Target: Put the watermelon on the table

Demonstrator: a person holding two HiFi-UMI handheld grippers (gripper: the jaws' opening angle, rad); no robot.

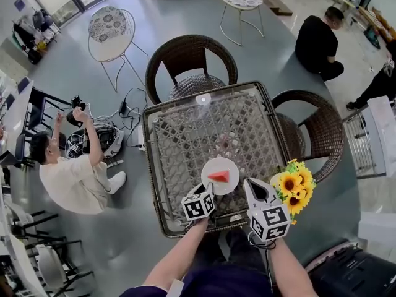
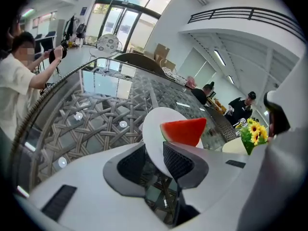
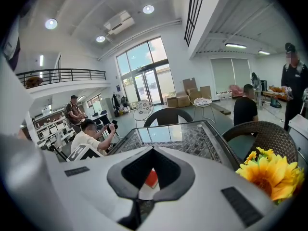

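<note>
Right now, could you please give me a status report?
Left gripper open, plate rim between jaws. Right gripper shut, empty. Watermelon on plate on table. Flowers beside, clear.

In the head view the left gripper (image 1: 209,192) covers the near rim of the round white plate (image 1: 221,164), so contact there cannot be told. In the left gripper view one of its dark ribbed fingers (image 2: 180,161) hides the plate's lower rim and the bottom edge of the red watermelon wedge (image 2: 185,130).

The right gripper (image 3: 152,151) blocks most of its own view; between its fingers (image 3: 134,173) only a scrap of wedge and a sliver of plate show. The yellow sunflower bunch (image 3: 269,177) is cut by that view's rim, and its blooms hide its holder from above. The square glass-topped wicker desk (image 1: 185,135) covers part of the brown wicker chairs (image 1: 312,132). The person's forearms (image 1: 176,262) run off the bottom edge.
</note>
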